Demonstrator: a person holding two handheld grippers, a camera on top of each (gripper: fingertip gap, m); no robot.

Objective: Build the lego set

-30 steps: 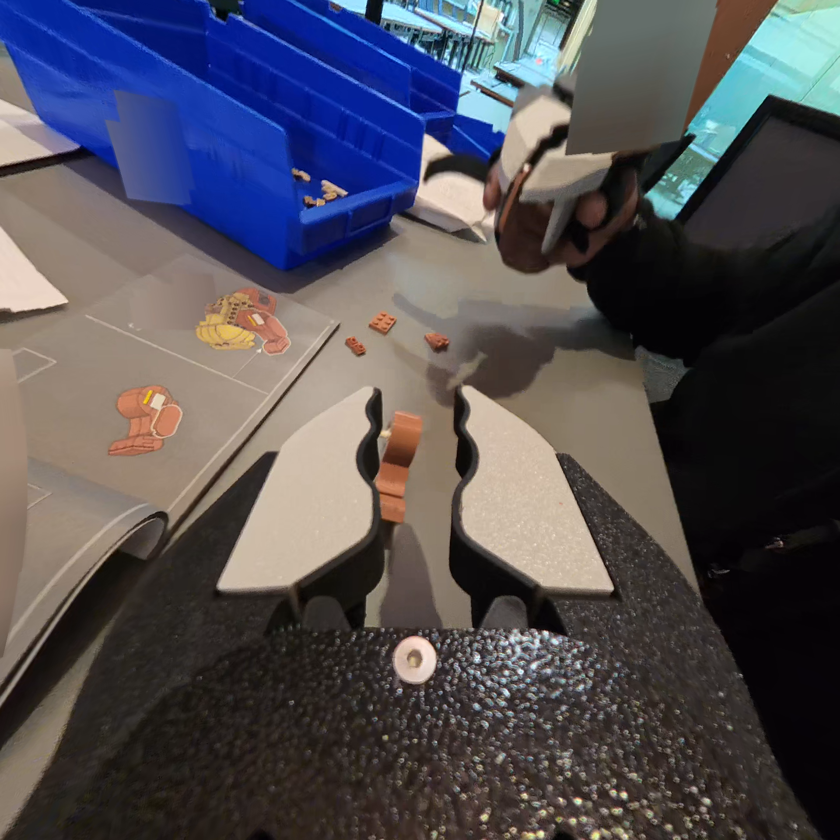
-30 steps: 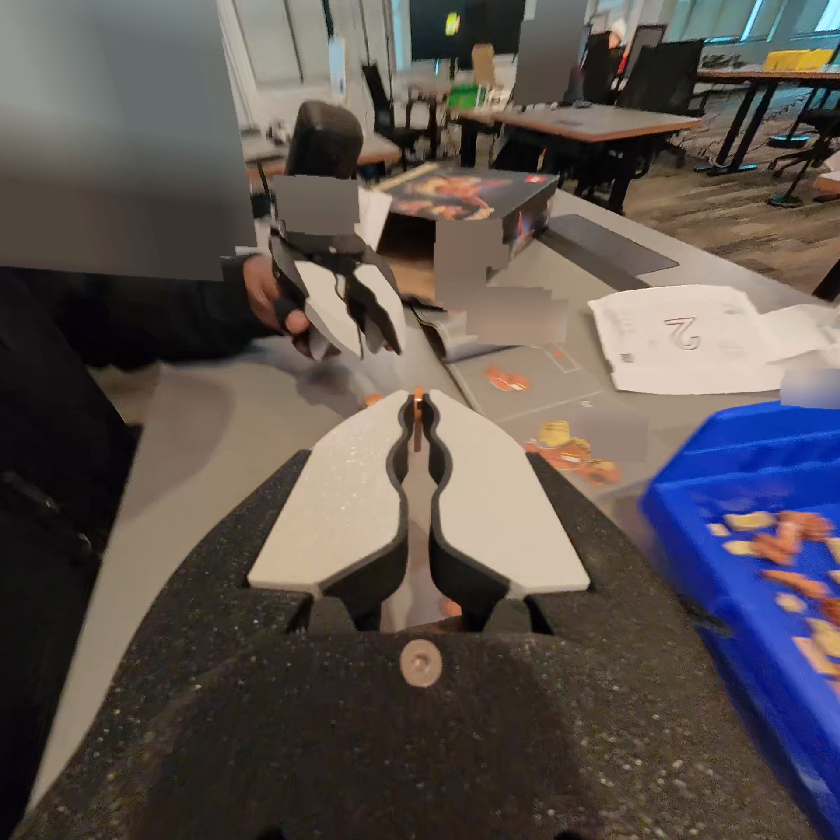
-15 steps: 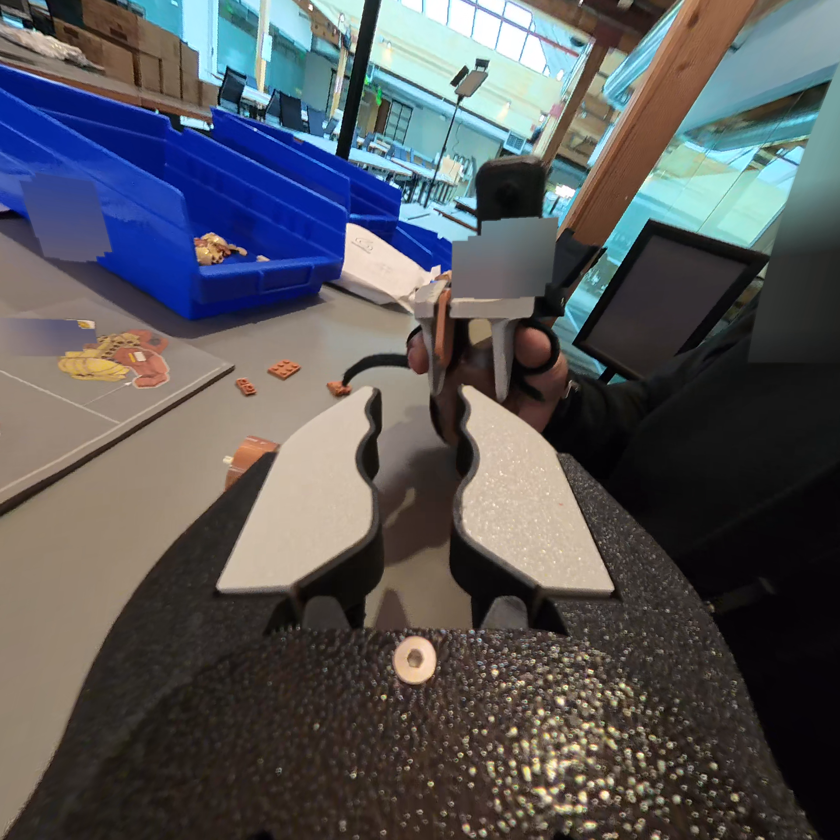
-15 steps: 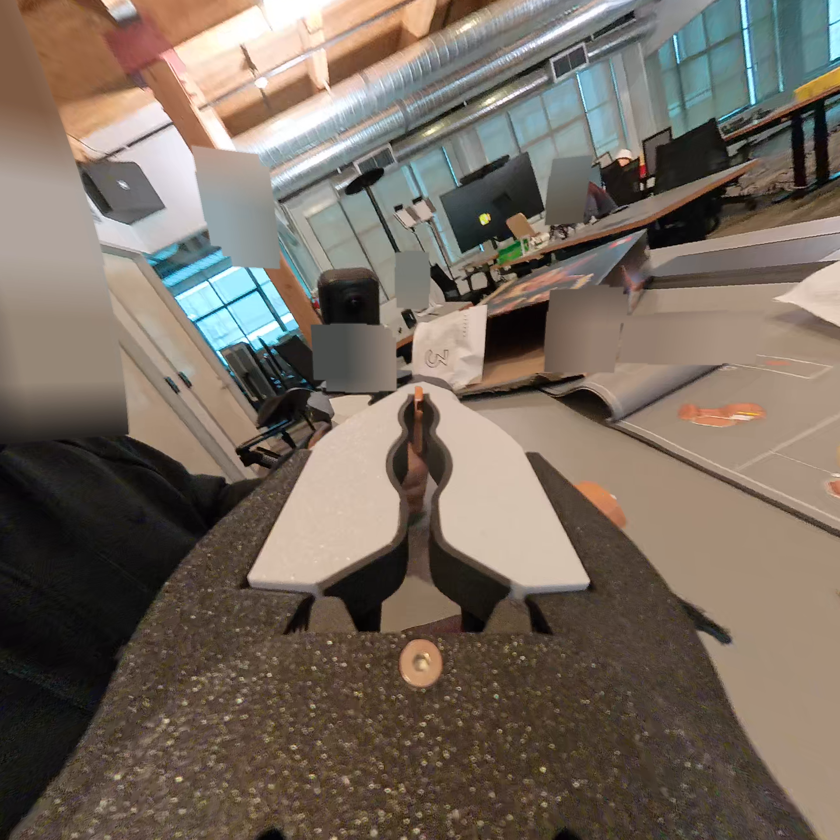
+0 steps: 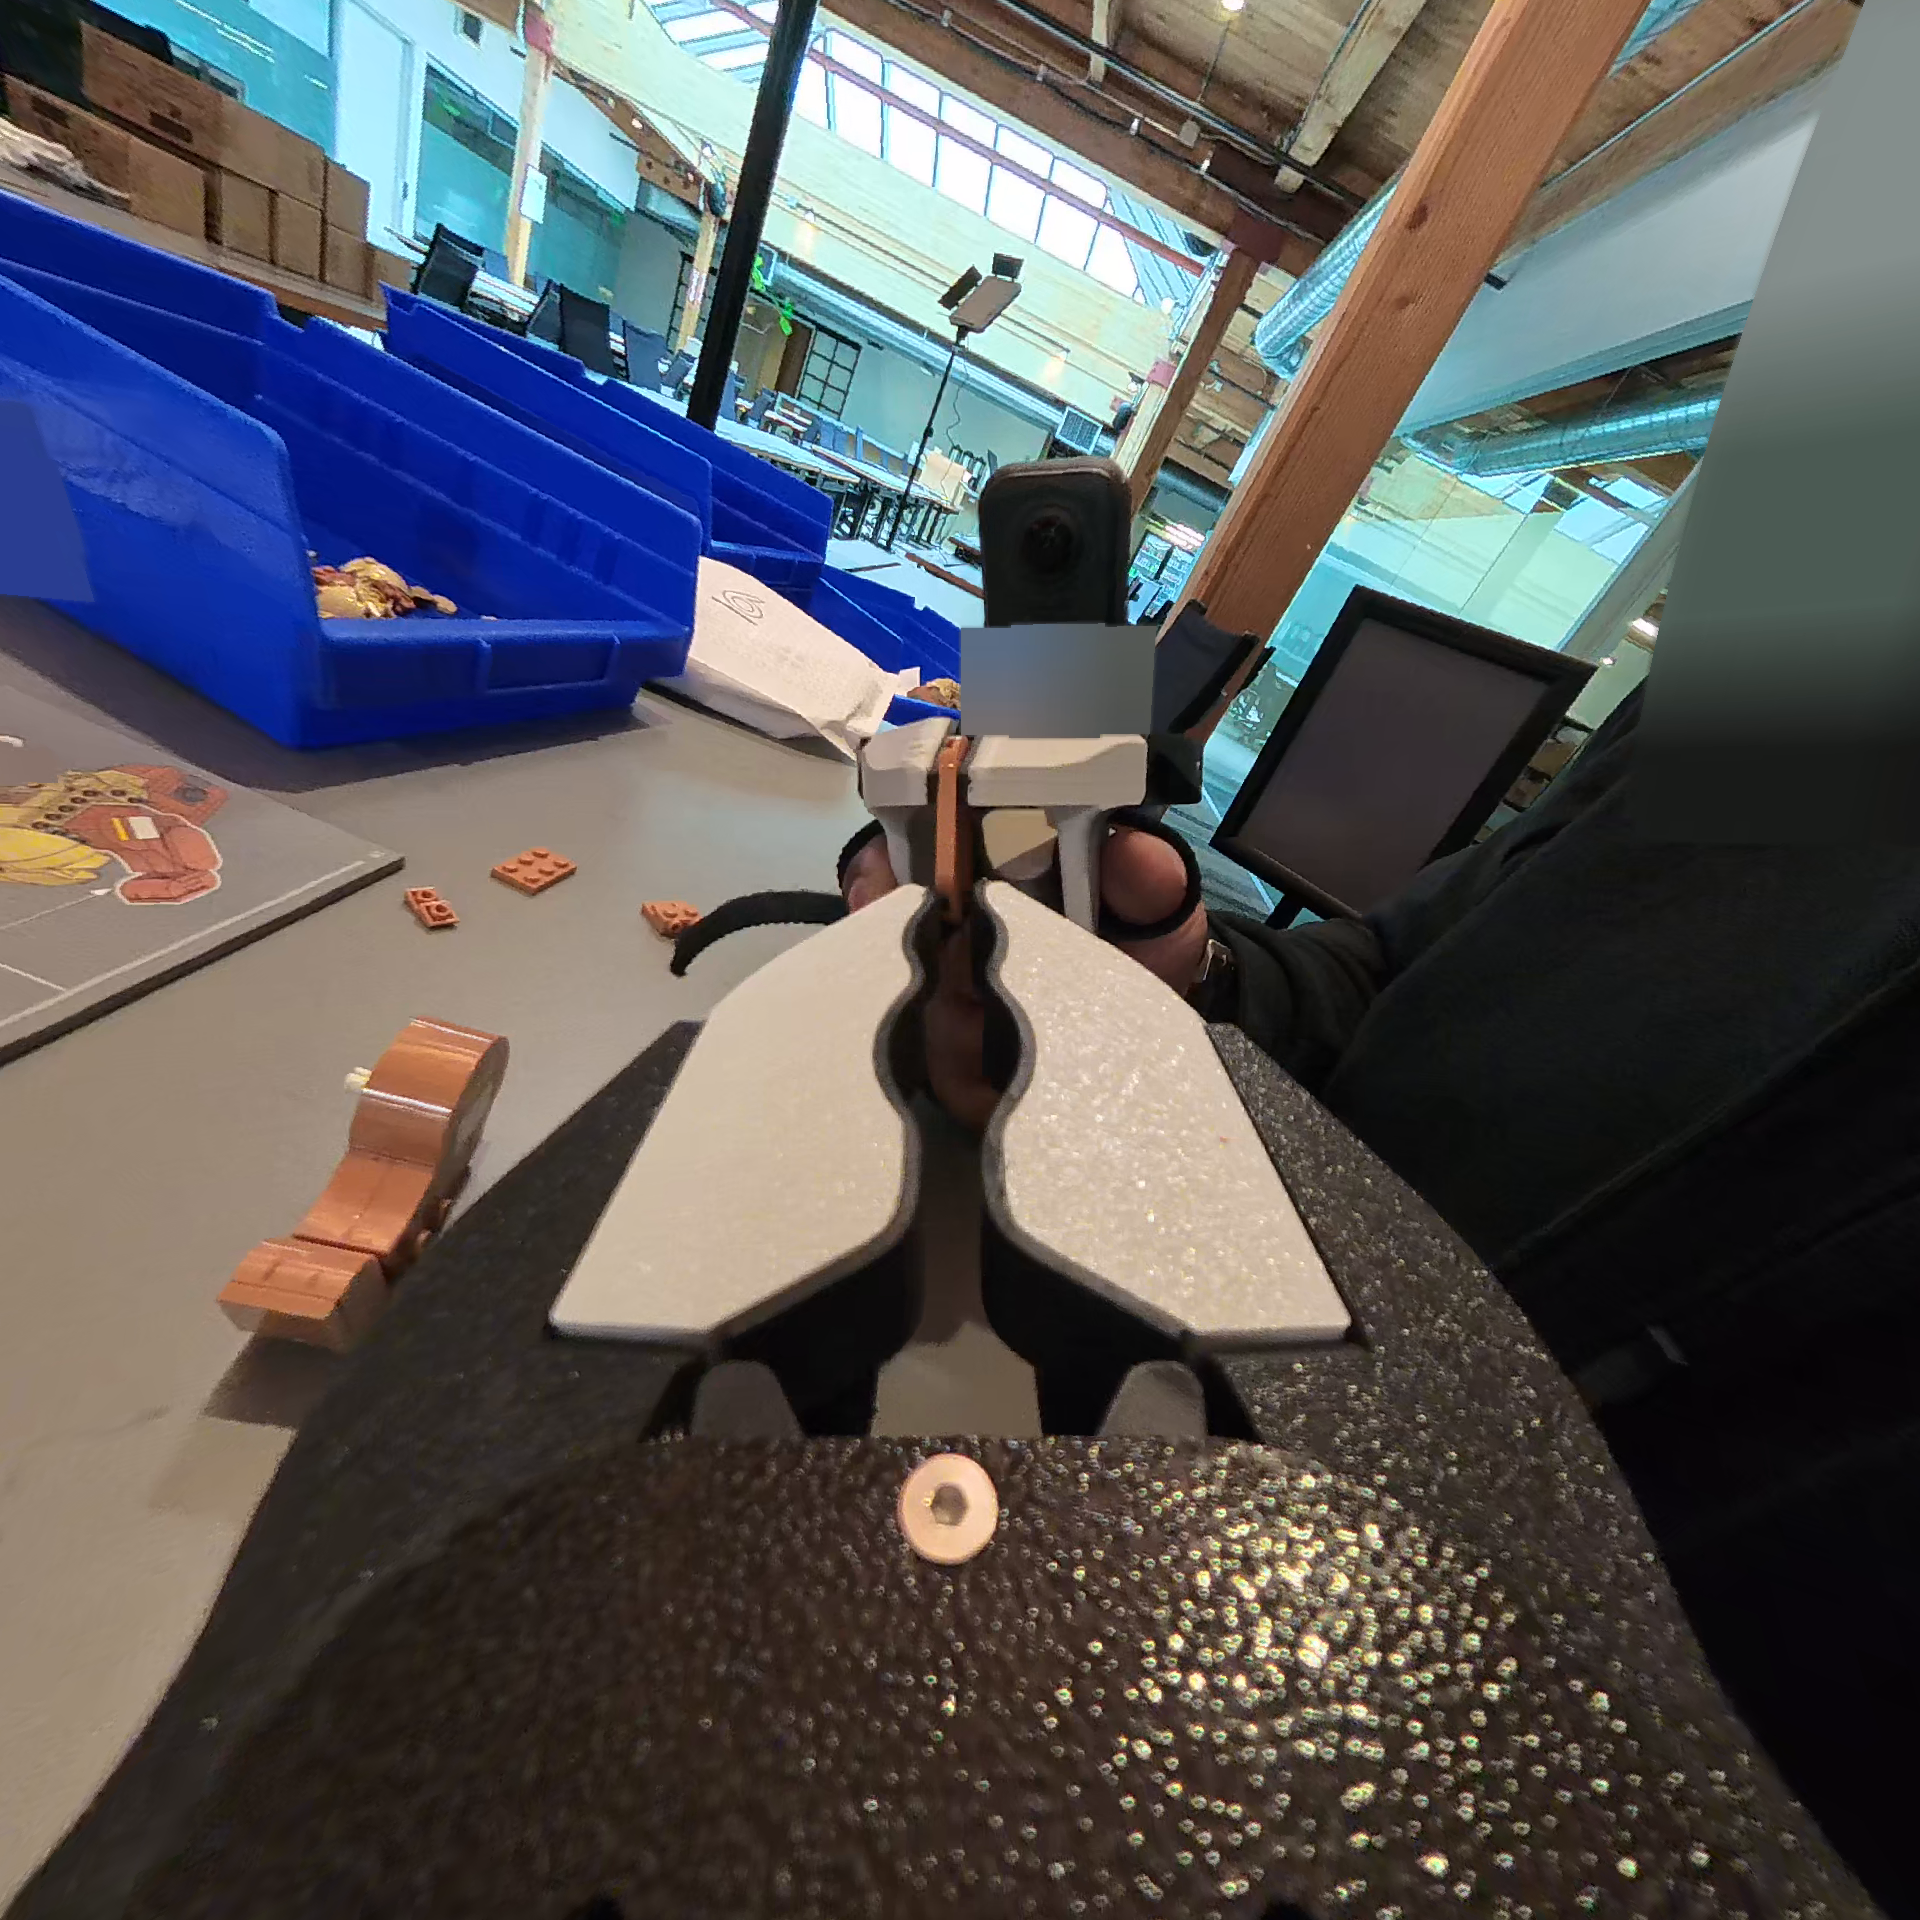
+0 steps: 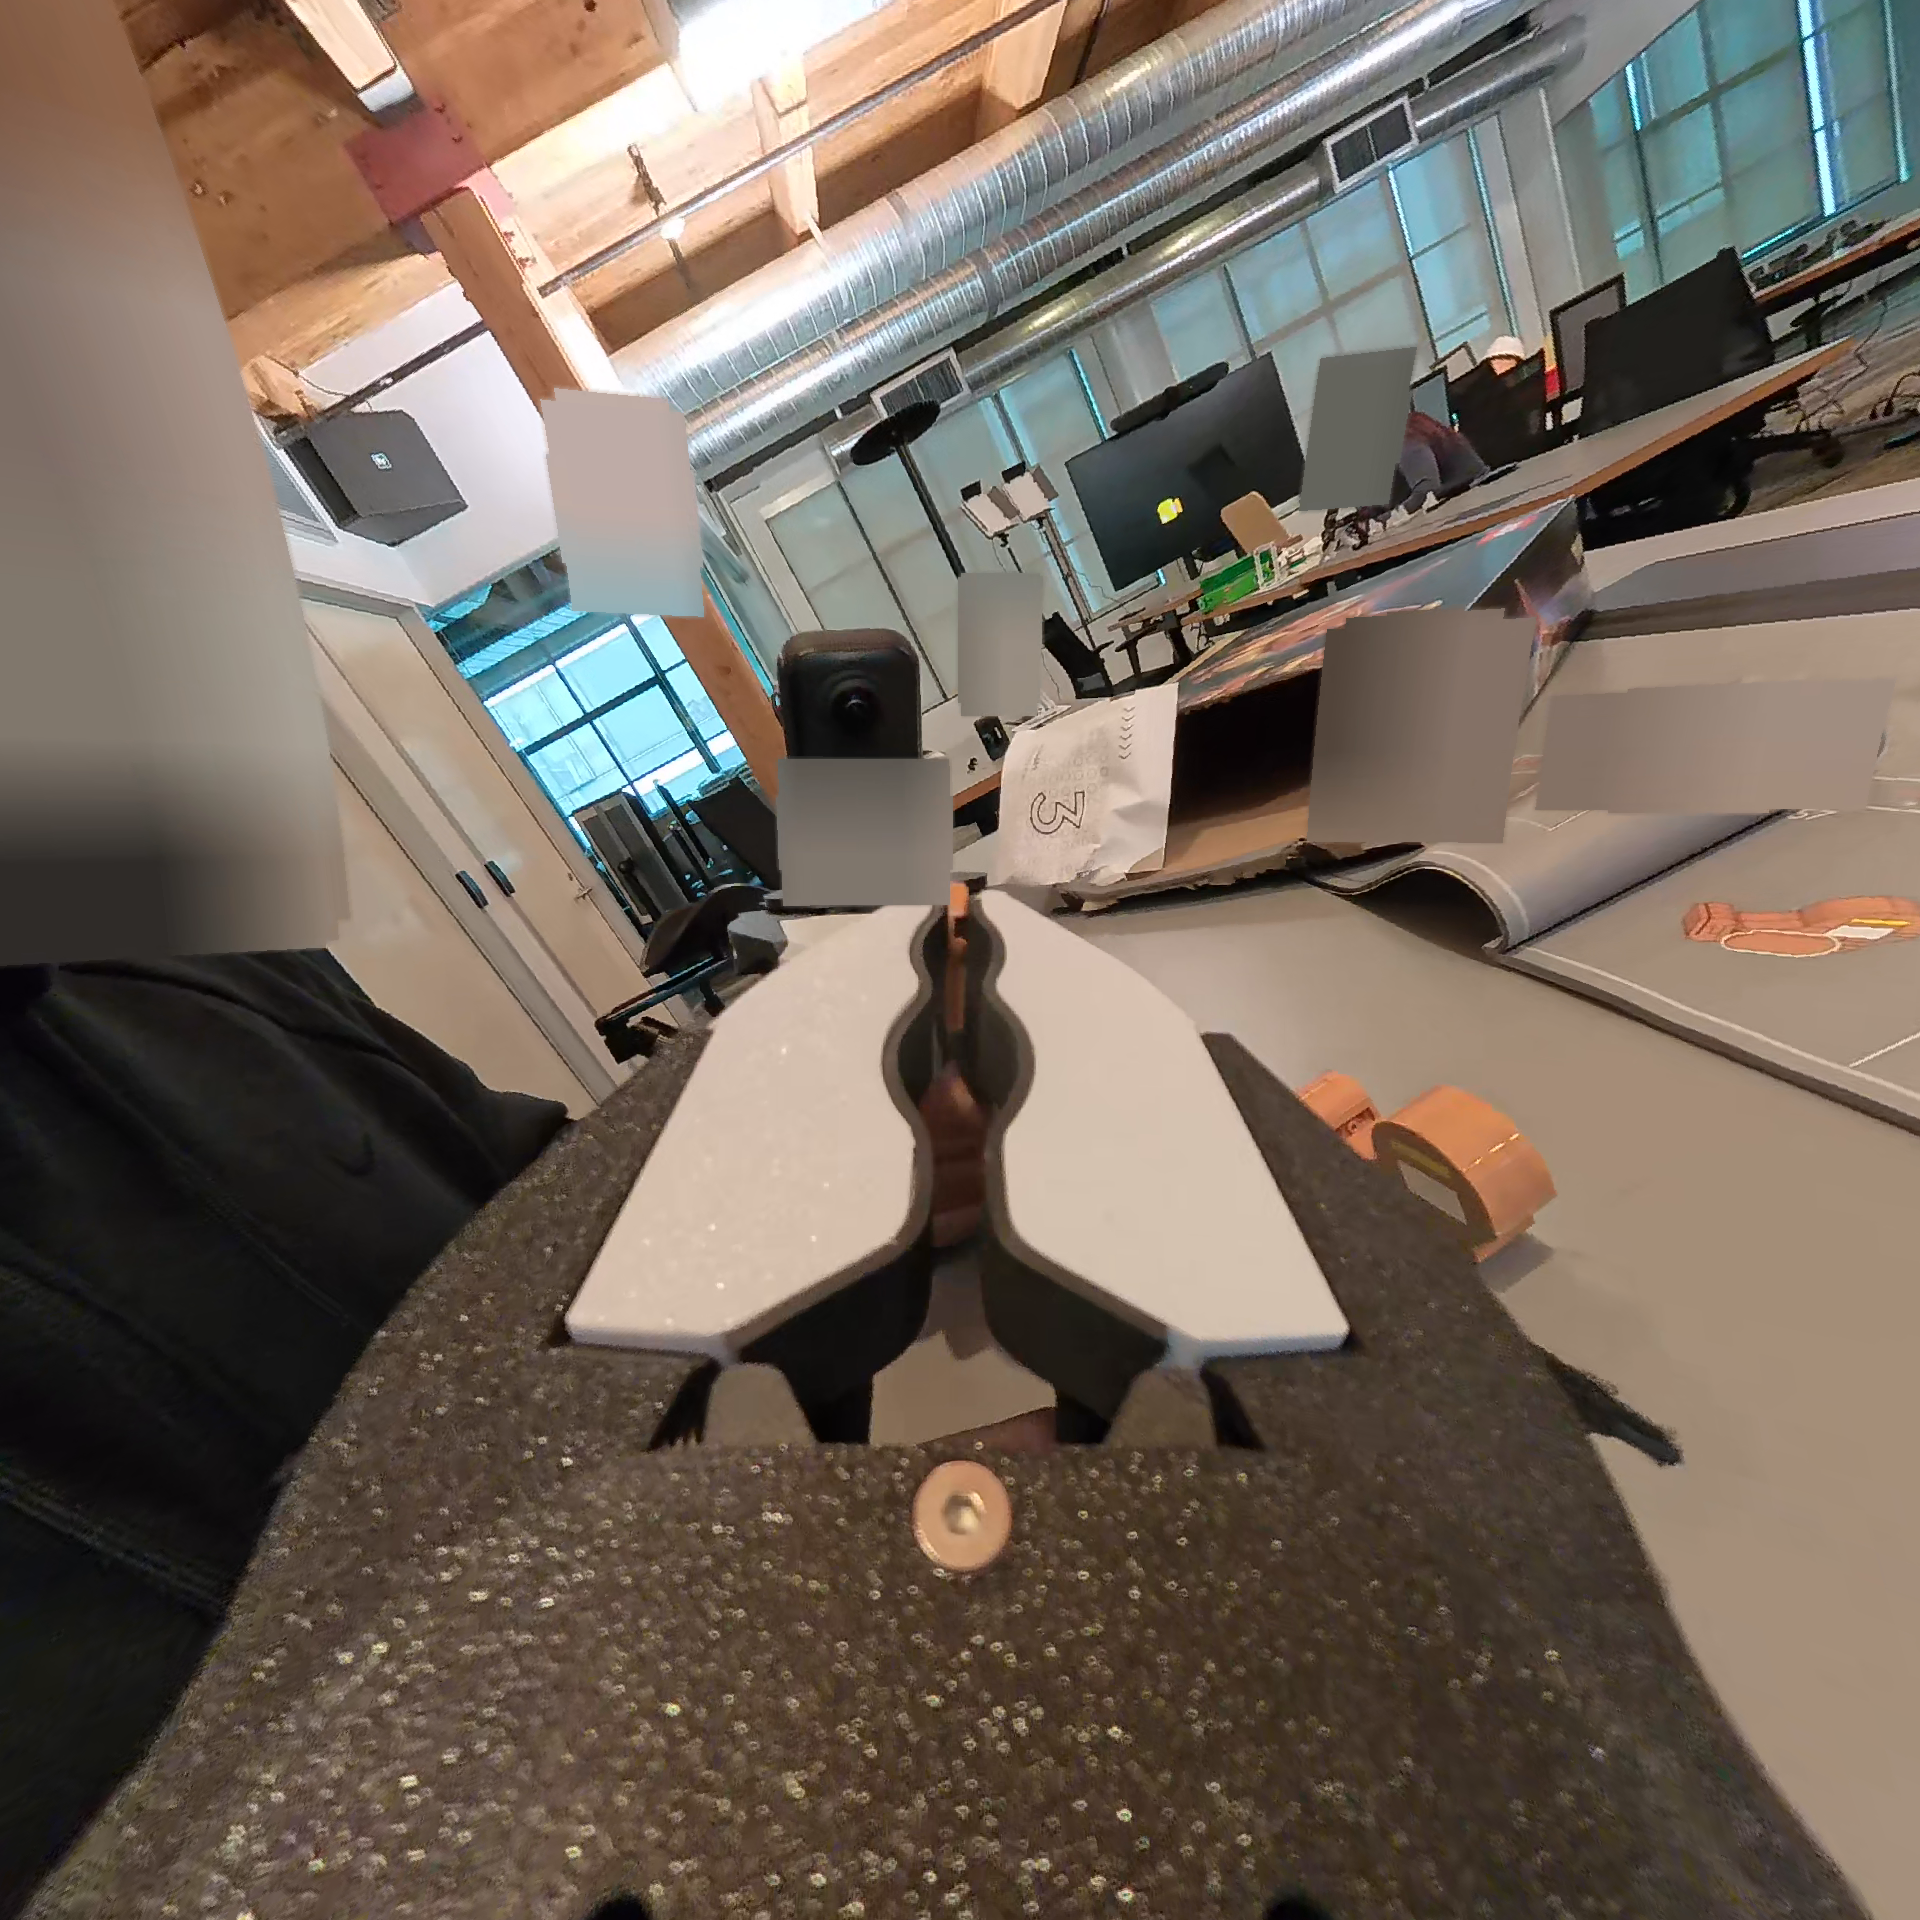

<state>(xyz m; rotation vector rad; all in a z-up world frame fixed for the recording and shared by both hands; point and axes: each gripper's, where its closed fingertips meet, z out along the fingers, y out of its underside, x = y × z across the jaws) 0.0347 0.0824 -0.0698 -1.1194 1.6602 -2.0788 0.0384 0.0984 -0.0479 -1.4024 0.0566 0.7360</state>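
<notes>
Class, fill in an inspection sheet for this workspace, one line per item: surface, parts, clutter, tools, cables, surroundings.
Surface: grey table, flat, partly covered.
Parts: thin brown plate held upright in the air; brown brick assembly lying on the table; small loose plates beyond it.
Clutter: blue bins, white paper bag, open booklet, cardboard box.
Tools: right tool shut on the plate; left tool closed, its tips appear to pinch the plate's lower end.
Cables: nothing seen; only a black strap by the right tool.
Surroundings: office desks, monitor, wooden post.
</notes>
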